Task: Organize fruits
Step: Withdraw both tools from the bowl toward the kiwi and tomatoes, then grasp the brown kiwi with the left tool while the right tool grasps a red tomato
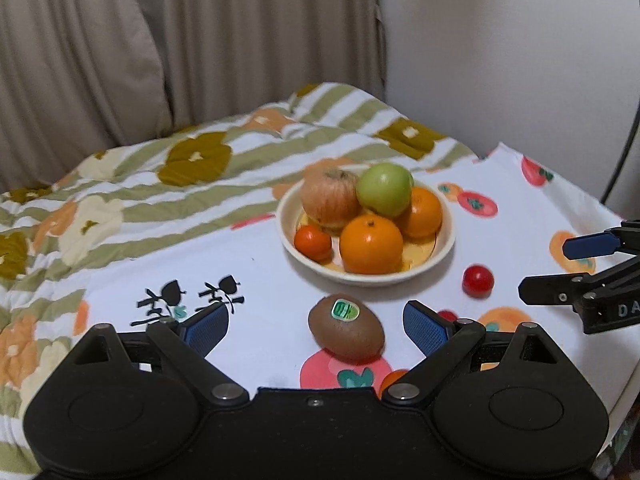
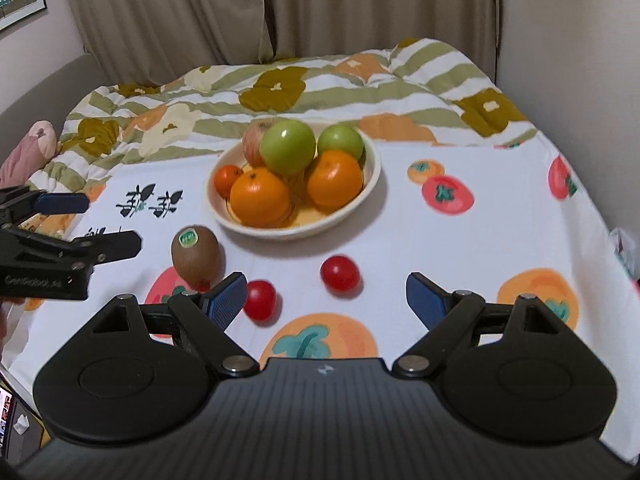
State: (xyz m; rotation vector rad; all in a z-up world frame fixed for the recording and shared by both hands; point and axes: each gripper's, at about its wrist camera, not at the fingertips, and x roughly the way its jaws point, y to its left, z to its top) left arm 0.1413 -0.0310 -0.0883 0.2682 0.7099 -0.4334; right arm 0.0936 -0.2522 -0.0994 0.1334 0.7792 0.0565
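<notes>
A brown kiwi [image 1: 346,328] with a green sticker lies on the fruit-print cloth [image 1: 256,280]. It sits between the fingers of my left gripper [image 1: 316,328], which is open, pads clear of it. Behind it a cream bowl [image 1: 368,280] holds a reddish apple [image 1: 330,198], a green apple [image 1: 384,188], two oranges and a small tangerine [image 1: 313,243]. My right gripper [image 2: 326,300] is open over the cloth. One cherry tomato [image 2: 340,274] lies ahead between its fingers, another cherry tomato [image 2: 260,300] beside its left finger. The kiwi [image 2: 197,256] and bowl [image 2: 296,234] show here too.
A striped, flowered quilt [image 1: 192,160] is bunched behind the bowl, with beige curtains [image 1: 200,40] and a wall beyond. The cloth drops off at the right edge [image 2: 600,216]. A pink soft thing [image 2: 40,140] lies far left. Each gripper appears in the other's view: the right [image 1: 542,270], the left [image 2: 112,224].
</notes>
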